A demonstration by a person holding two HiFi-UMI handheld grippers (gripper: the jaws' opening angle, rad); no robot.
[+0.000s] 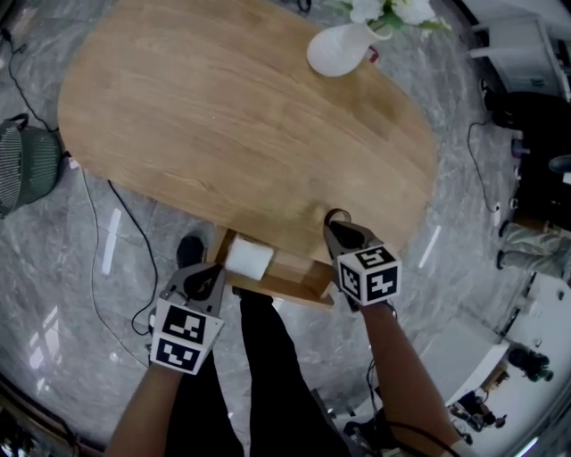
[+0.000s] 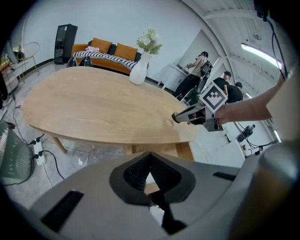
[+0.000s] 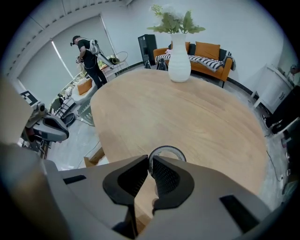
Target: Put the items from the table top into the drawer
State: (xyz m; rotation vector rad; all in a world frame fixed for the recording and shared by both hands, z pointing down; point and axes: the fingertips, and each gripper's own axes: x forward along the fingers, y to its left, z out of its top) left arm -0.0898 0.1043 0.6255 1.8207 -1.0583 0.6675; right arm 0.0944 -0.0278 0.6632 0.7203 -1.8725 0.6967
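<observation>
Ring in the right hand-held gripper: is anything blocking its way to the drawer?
Nothing visible does. The right hand-held gripper holds the ring at the table edge; the drawer stands open just below, with a white box at its left end.

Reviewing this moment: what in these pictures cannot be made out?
Drawer contents: in the head view, the table edge and the left tool cover part. Only a white item shows, kind unclear.
Ring-shaped item pinched in the right tool: in the right gripper view, the jaws hide its lower part. It is too small in the head view.
Flowers: in the head view, cut off by the top edge.
</observation>
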